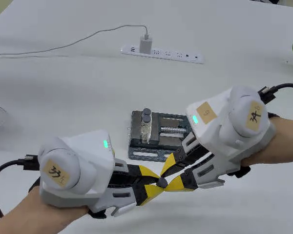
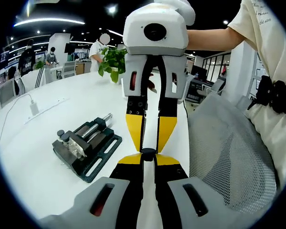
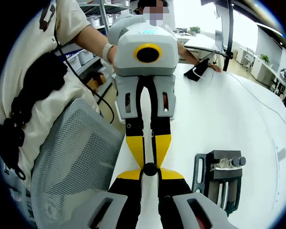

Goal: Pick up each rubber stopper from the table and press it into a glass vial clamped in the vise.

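Counts, head view: 2 grippers, 1 vise (image 1: 158, 146), 3 stoppers in all. That's 1 loose stopper (image 1: 162, 183) at the tips and 2 seated stoppers (image 1: 146, 115) in a row atop the vial glass (image 1: 146, 131) clamped in the vise. Can't split the glass into a sure no. of vials. Also 1 power strip (image 1: 163, 53) w/ 1 white charger (image 1: 145, 45) plugged in, and 1 cable (image 1: 53, 48) running off toward 9 o'clock.

L gripper (image 1: 156, 184) sits at 8 o'clock of the loose stopper, R gripper (image 1: 168, 180) at 2 o'clock. Their yellow-black tips meet nose to nose above the white table (image 1: 88, 87), w/ the loose stopper right at the meeting pt. Both pairs of jaws are nearly together, each pinching the loose stopper from opposite ends. Which pair bears it, can't tell.

L gripper view: own tips at 6 o'clock, loose stopper just above them near centre, R gripper reaching down from 12. Vise at 9 o'clock, apart from the tips.

R gripper view: loose stopper btw the 4 tips, just below centre. Vise at 4 o'clock. Grey mesh chair (image 3: 71, 157) beside the table edge at 8 o'clock.

Head view, from the loose stopper: vise at 11 o'clock, near but not touching; power strip farther out at 12.
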`<action>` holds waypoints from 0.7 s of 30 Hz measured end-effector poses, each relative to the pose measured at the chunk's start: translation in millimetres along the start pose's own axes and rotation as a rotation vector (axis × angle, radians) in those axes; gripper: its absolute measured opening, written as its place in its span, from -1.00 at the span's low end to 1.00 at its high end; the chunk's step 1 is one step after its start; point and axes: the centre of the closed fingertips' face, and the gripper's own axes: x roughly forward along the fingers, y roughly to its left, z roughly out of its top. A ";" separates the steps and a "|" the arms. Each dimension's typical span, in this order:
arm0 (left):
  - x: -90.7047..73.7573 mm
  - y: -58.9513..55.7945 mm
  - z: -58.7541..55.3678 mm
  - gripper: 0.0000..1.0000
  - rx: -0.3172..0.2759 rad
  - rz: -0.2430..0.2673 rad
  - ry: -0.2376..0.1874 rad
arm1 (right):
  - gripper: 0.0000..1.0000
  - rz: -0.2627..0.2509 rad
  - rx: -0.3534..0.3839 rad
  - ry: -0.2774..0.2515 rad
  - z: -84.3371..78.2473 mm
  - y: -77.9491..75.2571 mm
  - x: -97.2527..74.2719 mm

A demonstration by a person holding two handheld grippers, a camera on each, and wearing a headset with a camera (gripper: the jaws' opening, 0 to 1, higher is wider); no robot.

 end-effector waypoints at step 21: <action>-0.3 1.4 0.6 -0.91 -0.008 0.000 -0.007 | -0.88 -0.004 0.044 -0.003 0.2 0.2 -0.1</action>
